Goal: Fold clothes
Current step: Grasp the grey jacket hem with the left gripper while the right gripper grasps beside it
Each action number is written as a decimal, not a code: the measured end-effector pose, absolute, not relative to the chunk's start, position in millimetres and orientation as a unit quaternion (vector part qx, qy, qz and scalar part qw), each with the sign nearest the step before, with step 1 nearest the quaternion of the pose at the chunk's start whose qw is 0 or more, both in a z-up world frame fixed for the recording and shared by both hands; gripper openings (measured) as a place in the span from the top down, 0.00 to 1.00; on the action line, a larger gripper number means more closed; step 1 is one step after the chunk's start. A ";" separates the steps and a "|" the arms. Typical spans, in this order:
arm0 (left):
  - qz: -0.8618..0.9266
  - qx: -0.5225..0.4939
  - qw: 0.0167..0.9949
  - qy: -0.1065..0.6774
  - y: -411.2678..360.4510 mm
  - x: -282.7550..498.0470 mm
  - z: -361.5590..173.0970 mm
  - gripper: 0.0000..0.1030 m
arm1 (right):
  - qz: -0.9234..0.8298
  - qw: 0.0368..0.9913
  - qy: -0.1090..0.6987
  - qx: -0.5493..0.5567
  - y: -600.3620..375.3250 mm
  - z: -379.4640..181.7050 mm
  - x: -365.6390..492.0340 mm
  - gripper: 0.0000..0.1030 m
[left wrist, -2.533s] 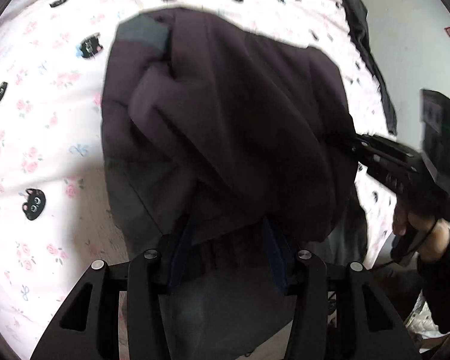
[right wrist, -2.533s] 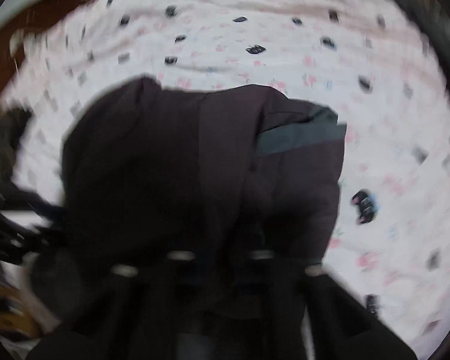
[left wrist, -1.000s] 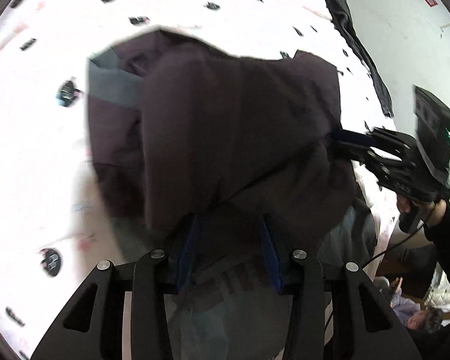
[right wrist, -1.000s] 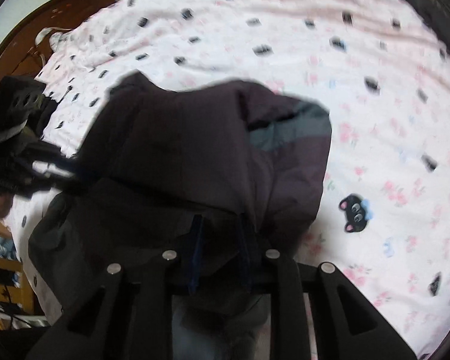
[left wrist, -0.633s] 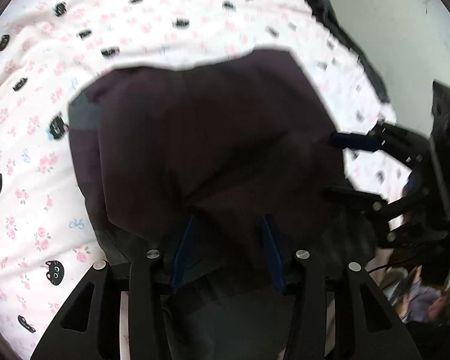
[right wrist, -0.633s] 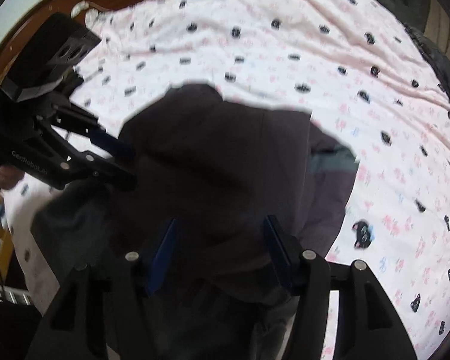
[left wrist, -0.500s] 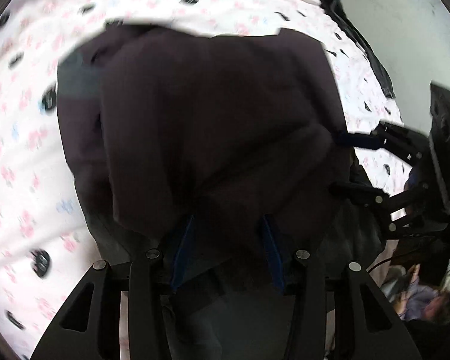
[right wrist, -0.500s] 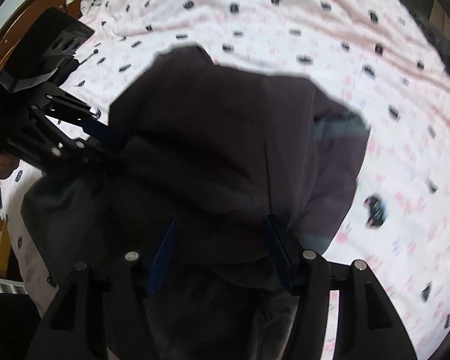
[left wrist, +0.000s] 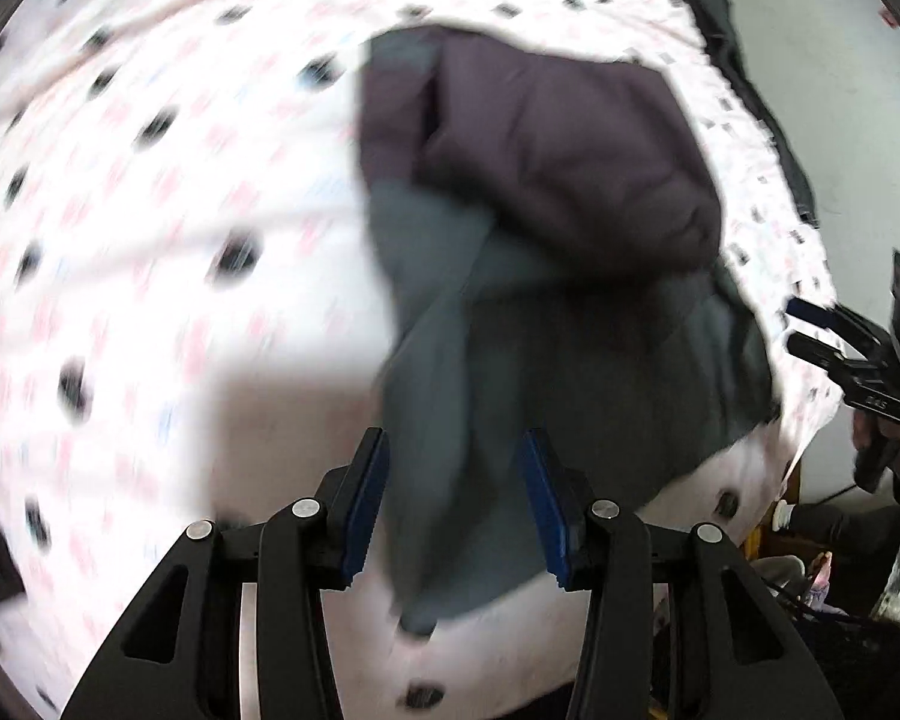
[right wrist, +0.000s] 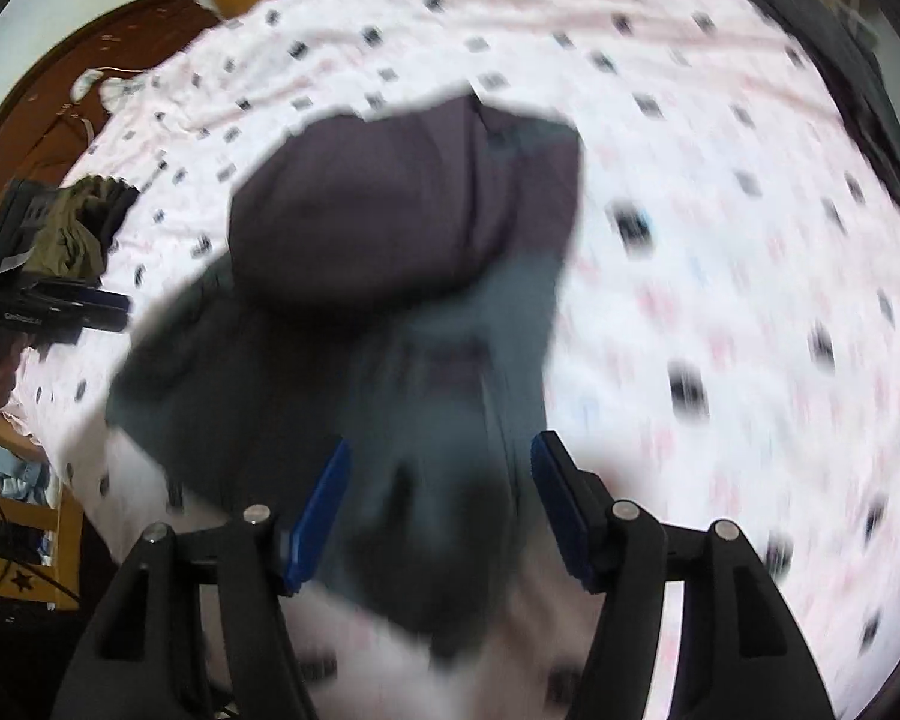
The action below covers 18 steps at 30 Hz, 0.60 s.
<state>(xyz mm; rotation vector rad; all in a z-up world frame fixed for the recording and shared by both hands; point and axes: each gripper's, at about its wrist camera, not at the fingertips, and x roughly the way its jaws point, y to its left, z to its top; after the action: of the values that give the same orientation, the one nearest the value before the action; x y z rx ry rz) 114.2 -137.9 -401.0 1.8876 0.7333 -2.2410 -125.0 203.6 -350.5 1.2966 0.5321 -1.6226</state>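
Purple-and-grey jacket bunched in a loose fold on the flowered sheet, grey lining hanging toward the near bed edge. Left gripper spread wide, gripping nothing, probably released to let the fold settle. Right gripper likewise spread and empty.

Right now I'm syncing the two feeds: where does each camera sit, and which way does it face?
Left wrist: on the left claw, looking down at the dark garment on the patterned bedsheet; its open blue pads frame the view, and the right claw shows at the right edge.
Right wrist: on the right claw, facing the same garment; the left claw appears at the left edge.
Shared: garment and bedsheet.
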 end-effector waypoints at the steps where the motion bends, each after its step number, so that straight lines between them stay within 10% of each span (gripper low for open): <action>1: -0.736 0.628 0.066 0.246 -137.2 124.5 -407.3 0.60 | -0.662 0.472 0.216 0.540 214.1 -355.8 -118.9 0.38; 18: -0.718 0.639 0.030 0.274 -114.6 157.1 -466.8 0.60 | -0.683 0.416 0.086 0.594 268.7 -402.6 -100.1 0.37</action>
<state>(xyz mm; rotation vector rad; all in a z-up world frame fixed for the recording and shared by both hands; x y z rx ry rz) 157.1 -114.6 -466.8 1.9701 0.8432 -2.2142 -100.0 268.7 -402.6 1.4903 0.2169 -1.7155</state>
